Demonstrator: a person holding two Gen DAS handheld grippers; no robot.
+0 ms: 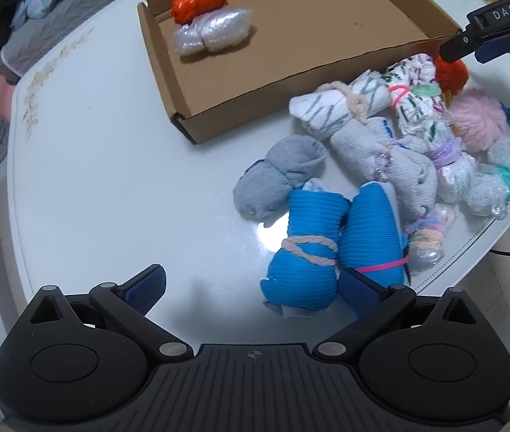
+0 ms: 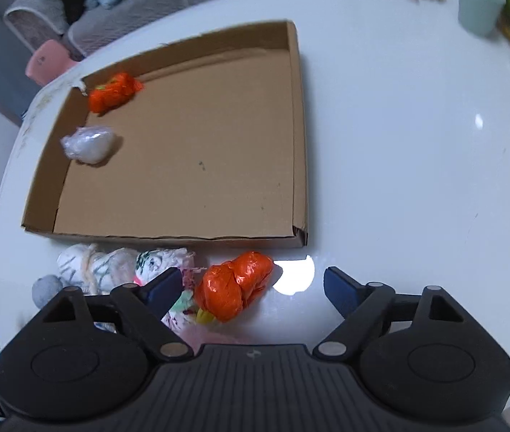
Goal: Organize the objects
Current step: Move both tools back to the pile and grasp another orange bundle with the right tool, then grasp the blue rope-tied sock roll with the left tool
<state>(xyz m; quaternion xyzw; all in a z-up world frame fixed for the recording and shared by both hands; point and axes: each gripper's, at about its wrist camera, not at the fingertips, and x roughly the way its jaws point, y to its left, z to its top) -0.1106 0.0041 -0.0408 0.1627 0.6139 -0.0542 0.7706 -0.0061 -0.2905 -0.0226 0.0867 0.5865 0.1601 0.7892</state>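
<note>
Between the wide-spread jaws of the right gripper point(image 2: 253, 286), nearer its left finger, an orange plastic bundle point(image 2: 235, 289) lies on the white desk point(image 2: 398, 165), untouched by either pad and just outside the near wall of the cardboard tray point(image 2: 299, 136). To its left sit a printed white roll point(image 2: 163, 261) and a striped roll tied with cord point(image 2: 89, 268). Inside the tray, a second orange bundle point(image 2: 112, 91) and a clear plastic bundle point(image 2: 89, 144) rest near the far left corner, close together (whether they touch differs between the views); the rest of the tray floor is bare cardboard.

The left gripper point(image 1: 253, 288) also stands wide open, pointing steeply down at the desk. A blue sock roll bound with beige cord point(image 1: 301, 252) lies between its fingers, close to the right one; a second blue roll with a pink band point(image 1: 371, 234) lies against the first. Behind them are a grey sock ball point(image 1: 280, 176) and a pink pom-pom point(image 1: 479, 122). Left of the pile, open white desk runs to the rounded edge.
</note>
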